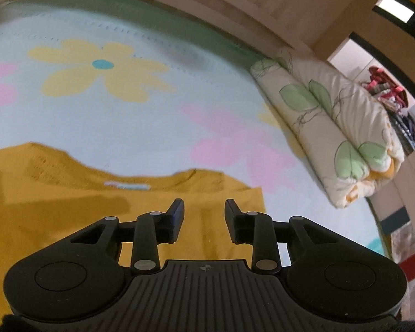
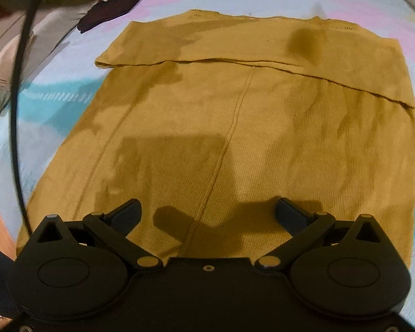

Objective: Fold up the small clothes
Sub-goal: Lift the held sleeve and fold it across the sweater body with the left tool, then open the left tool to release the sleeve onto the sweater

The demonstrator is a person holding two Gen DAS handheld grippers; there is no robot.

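While both tongs (image 1: 204, 220) (image 2: 207, 215) gape empty, mustard top (image 2: 235, 124) covers flowered bedsheet (image 1: 141, 127)

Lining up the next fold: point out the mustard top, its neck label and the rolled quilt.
mustard top (image 2: 262, 127), right wrist view, middle of the body panel.
neck label (image 1: 127, 186), left wrist view, centre of the white tag.
rolled quilt (image 1: 340, 116), left wrist view, upper side.

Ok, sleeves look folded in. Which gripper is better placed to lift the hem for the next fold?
Right, probably. The right gripper hangs over the mustard top's near hem end, jaws wide apart and empty. The left gripper sits up by the neckline label, jaws narrower and also empty.
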